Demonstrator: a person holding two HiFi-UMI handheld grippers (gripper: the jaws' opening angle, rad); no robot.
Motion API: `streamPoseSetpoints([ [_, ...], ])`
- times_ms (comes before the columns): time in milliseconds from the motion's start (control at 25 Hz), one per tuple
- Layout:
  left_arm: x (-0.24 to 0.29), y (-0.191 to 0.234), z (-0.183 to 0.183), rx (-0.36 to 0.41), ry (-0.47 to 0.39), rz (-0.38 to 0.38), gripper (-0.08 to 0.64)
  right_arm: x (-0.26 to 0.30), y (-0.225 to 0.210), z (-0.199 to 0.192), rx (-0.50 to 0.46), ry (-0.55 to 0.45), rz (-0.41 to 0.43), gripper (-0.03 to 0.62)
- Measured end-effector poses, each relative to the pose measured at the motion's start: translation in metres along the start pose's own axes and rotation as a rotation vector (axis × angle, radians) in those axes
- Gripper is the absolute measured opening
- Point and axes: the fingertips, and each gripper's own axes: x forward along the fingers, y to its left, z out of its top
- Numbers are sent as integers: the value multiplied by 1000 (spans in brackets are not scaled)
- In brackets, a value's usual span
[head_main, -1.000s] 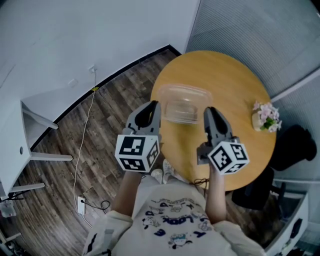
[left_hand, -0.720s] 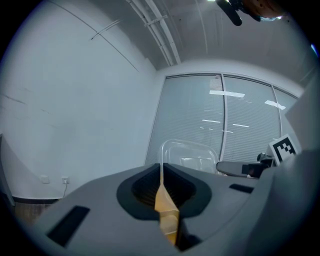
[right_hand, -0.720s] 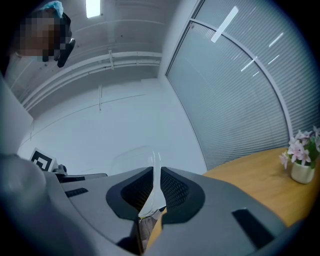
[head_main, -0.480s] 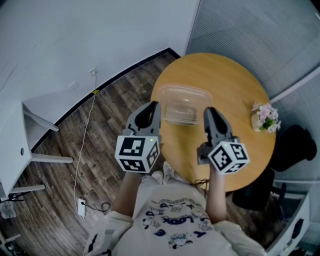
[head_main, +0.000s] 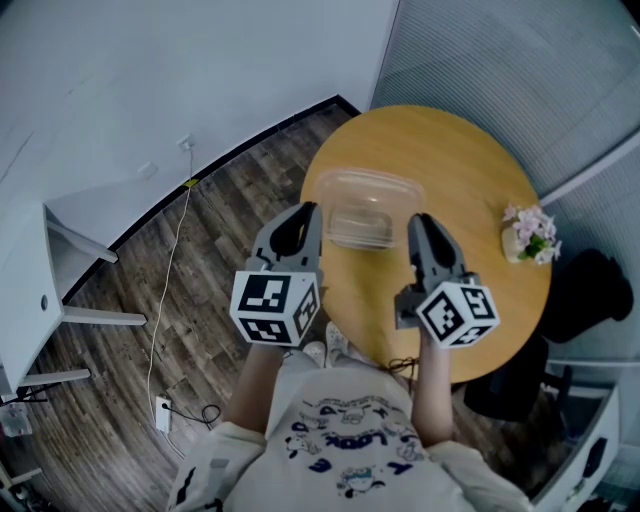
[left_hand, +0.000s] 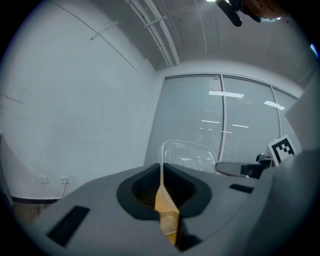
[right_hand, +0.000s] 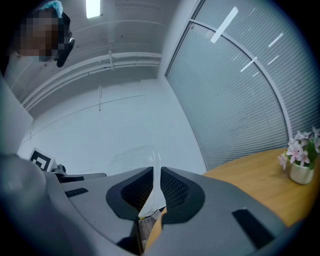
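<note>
— Anything moved?
— Hardly; the box sits a shade lower. Left gripper (head_main: 303, 214) and right gripper (head_main: 421, 224) each clamp the box's (head_main: 372, 206) rim, which spans between them over the table (head_main: 470, 160).
— Progress?
— Gripped both sides, I'd judge; not released.

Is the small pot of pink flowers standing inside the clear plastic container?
No, the pot of pink flowers stands on the round table, well to the right of the clear container.

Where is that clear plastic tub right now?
In the head view the clear plastic tub is over the round table, its rim clamped by the left gripper and the right gripper.
</note>
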Motion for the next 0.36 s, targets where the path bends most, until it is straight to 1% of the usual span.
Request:
streamPoseSetpoints([
  [80,0,0,0,-1,0,-1,21,1,4,4,-31,8,6,46],
  [120,0,0,0,-1,0,-1,21,1,4,5,-31,7,7,46],
  [240,1,-2,0,0,1,-1,21,-2,-4,-1,17,-5,-1,46],
  [360,4,-7,-1,1,3,-3,21,-5,-11,-2,37,-9,-6,46],
])
